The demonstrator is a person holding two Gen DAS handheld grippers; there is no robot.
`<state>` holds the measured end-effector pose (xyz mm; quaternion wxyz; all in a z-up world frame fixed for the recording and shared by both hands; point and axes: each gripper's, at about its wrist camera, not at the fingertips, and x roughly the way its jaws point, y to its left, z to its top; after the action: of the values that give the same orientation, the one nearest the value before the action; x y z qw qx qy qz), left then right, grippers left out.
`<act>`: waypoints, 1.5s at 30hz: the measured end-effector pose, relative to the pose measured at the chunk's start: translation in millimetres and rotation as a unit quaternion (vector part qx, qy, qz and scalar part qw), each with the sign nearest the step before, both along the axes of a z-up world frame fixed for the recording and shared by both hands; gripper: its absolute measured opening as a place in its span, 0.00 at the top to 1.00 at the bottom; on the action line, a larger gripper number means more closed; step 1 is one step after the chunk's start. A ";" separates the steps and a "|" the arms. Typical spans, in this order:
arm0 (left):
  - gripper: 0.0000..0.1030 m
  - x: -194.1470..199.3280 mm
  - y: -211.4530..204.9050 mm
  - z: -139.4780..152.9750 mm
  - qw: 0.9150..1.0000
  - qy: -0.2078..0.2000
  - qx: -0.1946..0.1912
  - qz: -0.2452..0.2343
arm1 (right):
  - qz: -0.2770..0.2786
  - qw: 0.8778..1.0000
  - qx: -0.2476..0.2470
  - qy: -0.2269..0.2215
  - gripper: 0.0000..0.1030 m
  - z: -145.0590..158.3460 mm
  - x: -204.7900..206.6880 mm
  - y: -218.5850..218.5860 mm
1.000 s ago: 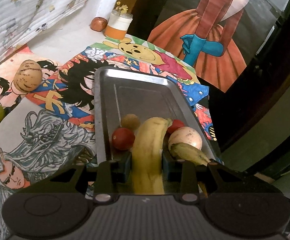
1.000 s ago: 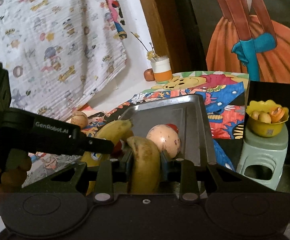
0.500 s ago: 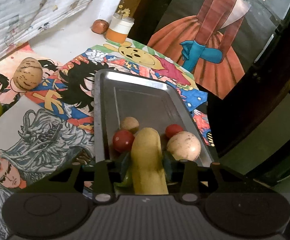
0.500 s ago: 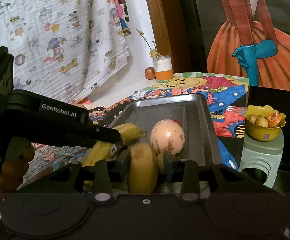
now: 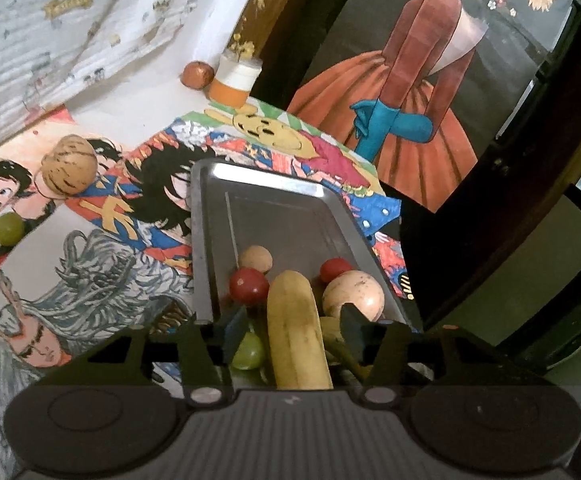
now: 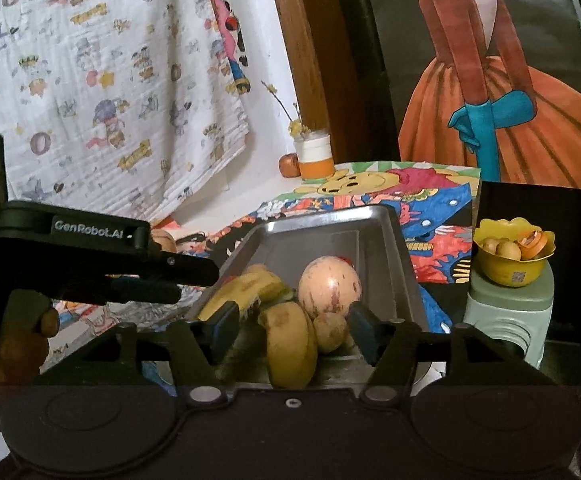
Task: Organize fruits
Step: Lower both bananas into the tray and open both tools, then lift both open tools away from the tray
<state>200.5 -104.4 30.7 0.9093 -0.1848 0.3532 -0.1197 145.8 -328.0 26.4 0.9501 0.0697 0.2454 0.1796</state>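
Observation:
A metal tray point(image 5: 270, 200) lies on the cartoon-printed cloth with fruit piled at its near end. My left gripper point(image 5: 294, 330) hangs over that end, its jaws opening. A yellow banana point(image 5: 296, 332) lies between its pads, with a gap on each side. Around it lie a red tomato point(image 5: 248, 286), a pale round fruit point(image 5: 353, 295) and a green grape point(image 5: 247, 350). My right gripper point(image 6: 293, 328) is opening too, its pads clear of a second banana point(image 6: 290, 344) in the tray point(image 6: 406, 280). The left gripper point(image 6: 178, 280) shows at the left.
On the cloth left of the tray sit a striped brown melon point(image 5: 69, 164) and a green grape point(image 5: 8, 229). A jar point(image 5: 234, 84) and a small reddish fruit point(image 5: 197, 75) stand at the back. A yellow bowl point(image 6: 510, 256) rests on a green stool point(image 6: 506, 316) to the right.
Both grippers went from shut on their bananas to open. The bananas now lie loose in the tray between the spread pads.

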 end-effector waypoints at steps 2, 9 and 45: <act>0.38 -5.4 2.8 3.0 1.000 -0.007 0.002 0.004 | -0.004 1.000 0.003 -0.003 0.30 3.9 -4.4 0.0; 0.12 -26.8 17.5 12.8 0.999 -0.030 0.014 0.032 | -0.013 1.000 0.012 -0.010 0.14 16.0 -18.2 2.7; 0.00 -116.2 96.5 -7.8 0.978 -0.016 0.149 0.148 | 0.003 0.996 -0.003 0.091 0.01 -1.0 -68.1 67.5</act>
<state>84.2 -7.9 22.9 0.9399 -0.0949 0.3211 0.0669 77.7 -260.5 25.3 0.9233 0.0826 0.3320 0.1745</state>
